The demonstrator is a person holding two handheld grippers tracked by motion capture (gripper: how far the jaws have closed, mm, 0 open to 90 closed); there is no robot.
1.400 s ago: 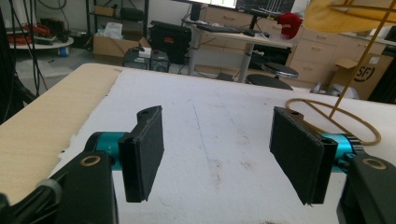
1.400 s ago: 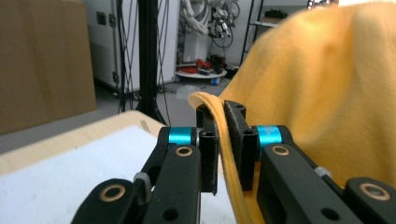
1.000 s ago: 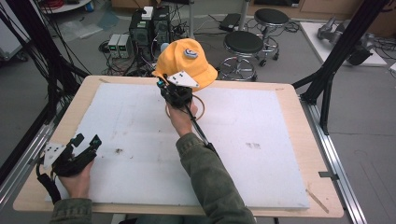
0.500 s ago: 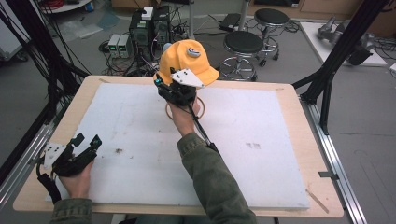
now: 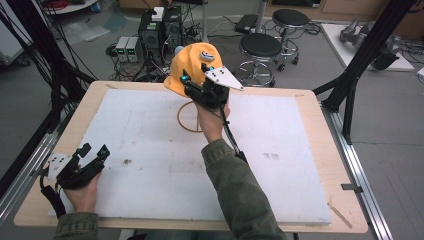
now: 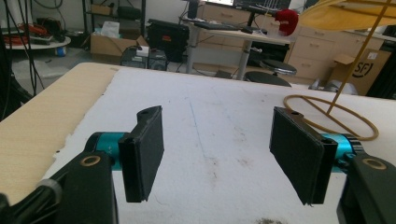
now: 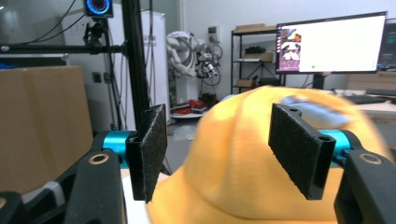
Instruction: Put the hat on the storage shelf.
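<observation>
An orange hat (image 5: 191,64) with a small badge on top sits on a thin wire stand whose ring base (image 5: 186,118) lies on the white board, far centre. My right gripper (image 5: 194,76) is raised at the hat's near side, open, its jaws level with the crown. In the right gripper view the hat (image 7: 233,182) is slightly blurred just beyond the wide-apart pads (image 7: 150,142) of the right gripper (image 7: 217,154). My left gripper (image 5: 95,150) rests open near the front left corner with nothing between its jaws. From the left gripper (image 6: 217,154), the ring base (image 6: 332,116) and the hat's underside (image 6: 343,14) are visible.
A white foam board (image 5: 150,165) covers the wooden table (image 5: 320,130). Black frame posts (image 5: 360,60) stand at the right and left edges. Stools (image 5: 260,47) and computer boxes (image 5: 160,30) stand on the floor beyond the far edge.
My right gripper has risen and closed in on the hat's near side. The hat looks slightly shifted on its stand. The left gripper has stayed put.
</observation>
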